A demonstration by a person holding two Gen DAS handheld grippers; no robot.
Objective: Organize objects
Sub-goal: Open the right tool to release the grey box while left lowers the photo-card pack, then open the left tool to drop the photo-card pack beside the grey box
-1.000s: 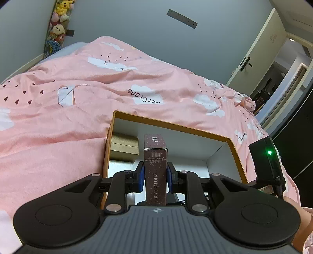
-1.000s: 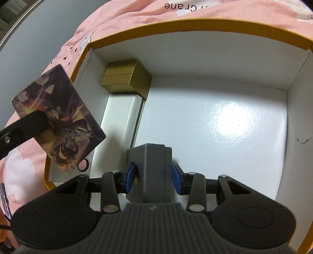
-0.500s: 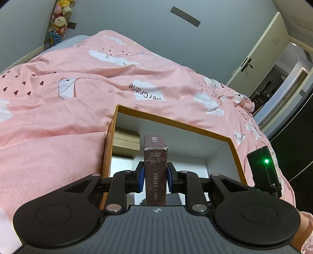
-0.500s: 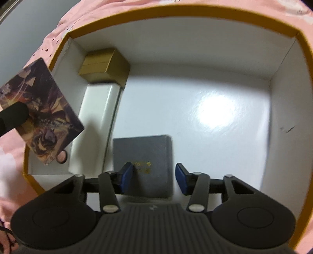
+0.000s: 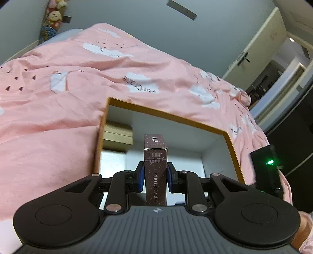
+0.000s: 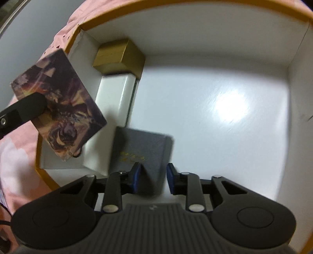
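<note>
My left gripper [image 5: 155, 173] is shut on a maroon photo card box [image 5: 155, 156], held upright above the near-left corner of an open orange-rimmed box [image 5: 166, 115]. The right wrist view shows that card box [image 6: 64, 109] from its picture side, with one left finger [image 6: 25, 109] across it. My right gripper [image 6: 153, 175] points down into the big box [image 6: 215, 33]. Its jaws are closing. A grey box [image 6: 140, 148] with gold lettering lies on the white floor beneath them, its near end between the pads. A gap shows at the right pad.
A gold box [image 6: 119, 56] and a long white box [image 6: 115, 97] line the big box's left wall. The big box rests on a bed with a pink cloud-print cover [image 5: 58, 107]. A door [image 5: 260, 43] stands at the far right, and plush toys [image 5: 52, 15] hang at the far left.
The right gripper let go of the grey box, which went from upright in the jaws to lying flat on the floor of the big box. The jaws then narrowed. The left gripper kept its hold.
</note>
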